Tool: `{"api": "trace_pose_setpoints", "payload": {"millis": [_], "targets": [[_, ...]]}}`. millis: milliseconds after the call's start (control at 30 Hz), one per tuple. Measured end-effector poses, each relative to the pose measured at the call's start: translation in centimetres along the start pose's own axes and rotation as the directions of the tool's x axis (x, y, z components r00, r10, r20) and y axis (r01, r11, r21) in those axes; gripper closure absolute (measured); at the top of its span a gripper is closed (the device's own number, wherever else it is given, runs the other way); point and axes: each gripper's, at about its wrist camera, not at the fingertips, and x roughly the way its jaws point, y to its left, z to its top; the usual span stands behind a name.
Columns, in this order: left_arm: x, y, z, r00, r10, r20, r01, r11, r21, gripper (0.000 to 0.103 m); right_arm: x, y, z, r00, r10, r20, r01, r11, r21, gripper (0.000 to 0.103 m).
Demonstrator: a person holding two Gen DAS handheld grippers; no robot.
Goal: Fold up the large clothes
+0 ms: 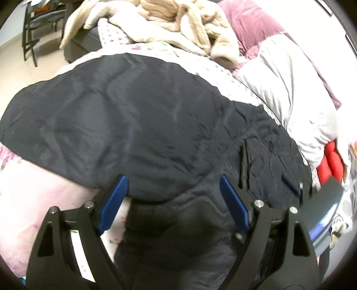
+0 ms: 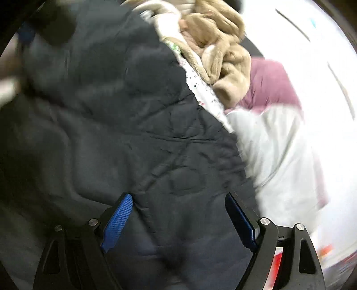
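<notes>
Both tongs stand wide apart with nothing pinched between the blue pads. Seen from the left wrist, the left gripper (image 1: pixel 173 185) hangs over the near edge of a dark padded jacket (image 1: pixel 138 116), its left pad (image 1: pixel 113 205) at about 7 o'clock and the other at about 5 o'clock; whether the tips brush the cloth I cannot tell. Seen from the right wrist, the right gripper (image 2: pixel 178 203) likewise hangs with spread jaws over the same jacket (image 2: pixel 107 116), which fills the middle and the 9 o'clock side of that view.

Outward from the left tongs, the jacket lies spread across a bed, on a pale floral sheet (image 1: pixel 44 189) that shows at 8 o'clock and again as a dotted strip along the jacket's far edge. At 12 o'clock a beige fleecy blanket (image 1: pixel 189 20) sits heaped beyond the jacket. At 2 o'clock lies a puffy quilt (image 1: pixel 279 73) in pink and pale grey, just beside the jacket's right edge. Something red (image 1: pixel 332 162) shows at 3 o'clock, too blurred to name. At 10 o'clock a dark chair (image 1: pixel 33 24) stands on a light floor.

From the right wrist, the beige blanket (image 2: pixel 223 44) sits at 1 o'clock and the quilt (image 2: pixel 272 138) at 3 o'clock, both blurred.
</notes>
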Motion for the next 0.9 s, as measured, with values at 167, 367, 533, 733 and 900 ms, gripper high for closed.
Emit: {"api": "trace_pose_setpoints", "payload": {"millis": [167,367,533,733,900], "targets": [[-0.5,1.1,0.3,1.000,-0.006,0.006,0.006,1.000,-0.025,0.018,-2.3,-6.5,-2.9,0.959,0.272,0.082,-0.279,0.843,0.461,0.017],[-2.5,3.7,1.5,0.999,-0.001,0.039,0.004,0.997,-0.082,0.018,-6.9,-10.3,-9.5,0.938,0.346,0.034,-0.254,0.617,0.745,0.017],[-4.3,8.9,2.8,0.997,0.044,0.064,-0.030,0.978,-0.208,0.018,-12.0,-10.7,-14.5,0.927,0.371,0.054,-0.245,0.490,0.836,0.016],[-5.6,18.4,4.4,0.977,0.201,0.068,-0.163,0.917,-0.364,0.018,-11.0,-9.5,-17.7,0.914,0.398,0.083,-0.255,0.403,0.879,0.008],[-3.0,24.7,4.1,0.987,0.159,-0.035,-0.153,0.829,-0.538,0.018,-11.2,-8.6,-17.7,0.902,0.419,0.104,-0.288,0.404,0.868,0.008]]}}
